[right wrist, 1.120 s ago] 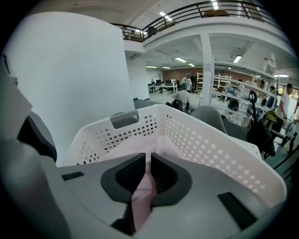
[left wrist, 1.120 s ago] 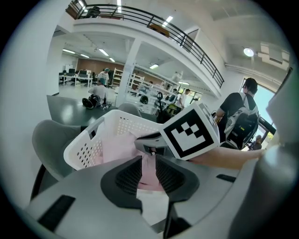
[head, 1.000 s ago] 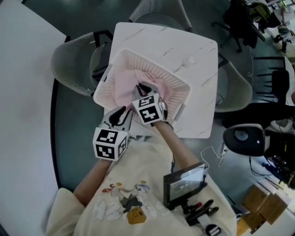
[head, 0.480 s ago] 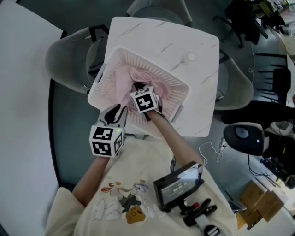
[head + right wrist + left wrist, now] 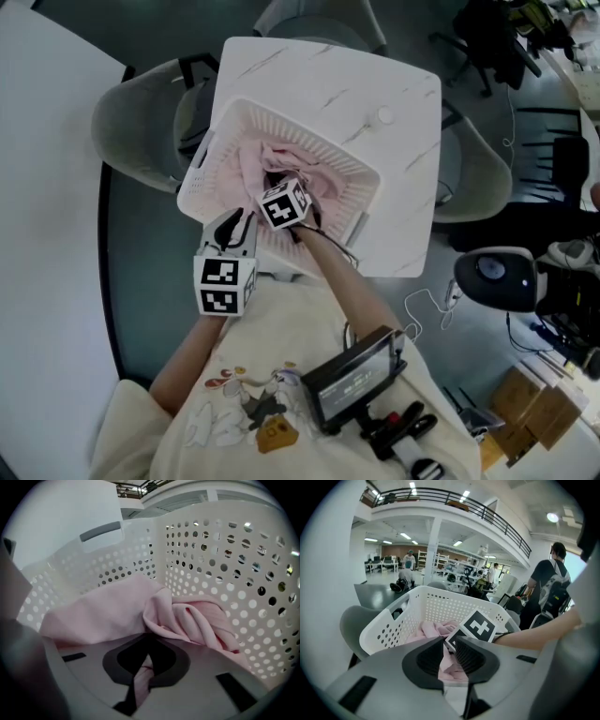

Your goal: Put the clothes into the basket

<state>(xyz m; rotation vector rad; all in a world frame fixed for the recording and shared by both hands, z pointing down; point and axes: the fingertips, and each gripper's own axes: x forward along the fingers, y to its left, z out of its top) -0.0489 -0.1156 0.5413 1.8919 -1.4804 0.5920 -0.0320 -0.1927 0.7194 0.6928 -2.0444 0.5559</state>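
**Clothes: pink heap in basket, both grippers clamped on it**

Clothes (image 5: 246,169): pale pink, soft, crumpled, inside the white perforated basket (image 5: 323,142) on the marble table (image 5: 375,75). No clear long axis. Flat sheet toward the left wall, twisted roll running to the right wall in the right gripper view. Right gripper (image 5: 143,667), deep in the basket, closed on a thin fold. Left gripper (image 5: 449,656), at the near rim, pinches a hanging fold. Its marker cube and forearm hide the heap's middle from above. Garment type unclear.
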